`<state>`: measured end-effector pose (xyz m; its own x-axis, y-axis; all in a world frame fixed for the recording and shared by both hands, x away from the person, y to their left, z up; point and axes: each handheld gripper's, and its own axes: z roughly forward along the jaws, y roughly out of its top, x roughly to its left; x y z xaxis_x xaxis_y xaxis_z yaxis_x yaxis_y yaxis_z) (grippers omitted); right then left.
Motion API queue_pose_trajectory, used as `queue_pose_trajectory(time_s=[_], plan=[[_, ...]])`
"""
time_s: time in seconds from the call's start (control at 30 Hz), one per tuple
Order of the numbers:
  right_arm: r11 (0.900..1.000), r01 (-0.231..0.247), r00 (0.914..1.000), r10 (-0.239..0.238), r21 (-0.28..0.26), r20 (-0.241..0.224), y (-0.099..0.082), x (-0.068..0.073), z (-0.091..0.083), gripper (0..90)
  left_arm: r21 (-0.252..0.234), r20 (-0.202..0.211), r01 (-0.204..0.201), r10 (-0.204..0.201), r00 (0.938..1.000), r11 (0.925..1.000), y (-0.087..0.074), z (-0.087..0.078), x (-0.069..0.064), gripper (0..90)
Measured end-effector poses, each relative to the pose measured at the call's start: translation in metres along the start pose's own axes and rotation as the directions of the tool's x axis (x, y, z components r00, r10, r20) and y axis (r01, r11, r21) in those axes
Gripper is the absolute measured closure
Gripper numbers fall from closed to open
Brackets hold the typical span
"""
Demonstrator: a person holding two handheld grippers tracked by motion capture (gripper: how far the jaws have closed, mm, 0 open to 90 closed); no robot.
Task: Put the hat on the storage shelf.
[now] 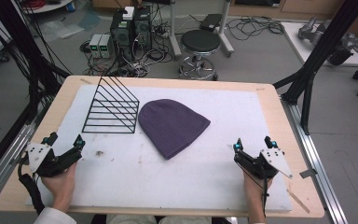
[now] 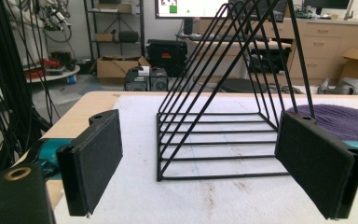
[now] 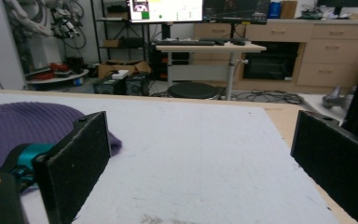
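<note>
A purple knit beanie (image 1: 173, 126) lies flat near the middle of the white mat (image 1: 200, 177); its edge appears as the beanie (image 2: 340, 119) and the beanie (image 3: 23, 128) in the gripper views. A black wire rack (image 1: 110, 105) with a triangular profile stands to the beanie's left, and the rack (image 2: 223, 116) rises straight ahead of the left gripper. My left gripper (image 1: 65, 141) rests open at the mat's front left, nothing between its jaws. My right gripper (image 1: 254, 143) sits open at the front right, aimed over bare mat.
The mat covers a wooden table (image 1: 279, 100). Beyond the far edge are a round stool (image 1: 199, 44), computer boxes (image 1: 130, 28) and cables on the floor. A black frame post (image 1: 324, 44) slants at the right; cable bundles (image 1: 23, 60) hang at the left.
</note>
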<state>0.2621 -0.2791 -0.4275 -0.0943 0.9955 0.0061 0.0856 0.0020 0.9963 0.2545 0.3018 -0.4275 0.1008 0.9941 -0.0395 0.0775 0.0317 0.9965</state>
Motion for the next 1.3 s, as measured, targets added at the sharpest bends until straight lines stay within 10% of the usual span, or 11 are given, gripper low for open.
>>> queue_pose_trajectory(time_s=[0.33,1.3], plan=[[0.9991,0.043,0.9956,-0.043,-0.005,-0.084,0.026,0.013,0.006,4.0,0.01,0.026,-0.003,0.002,0.9997,0.9999,-0.001,-0.001,-0.003,15.2],[0.9855,0.115,0.9464,-0.071,0.125,-0.315,0.123,0.05,0.106,4.2,0.013,-0.008,0.007,-0.007,0.9999,0.9999,-0.002,-0.004,0.001,15.1]])
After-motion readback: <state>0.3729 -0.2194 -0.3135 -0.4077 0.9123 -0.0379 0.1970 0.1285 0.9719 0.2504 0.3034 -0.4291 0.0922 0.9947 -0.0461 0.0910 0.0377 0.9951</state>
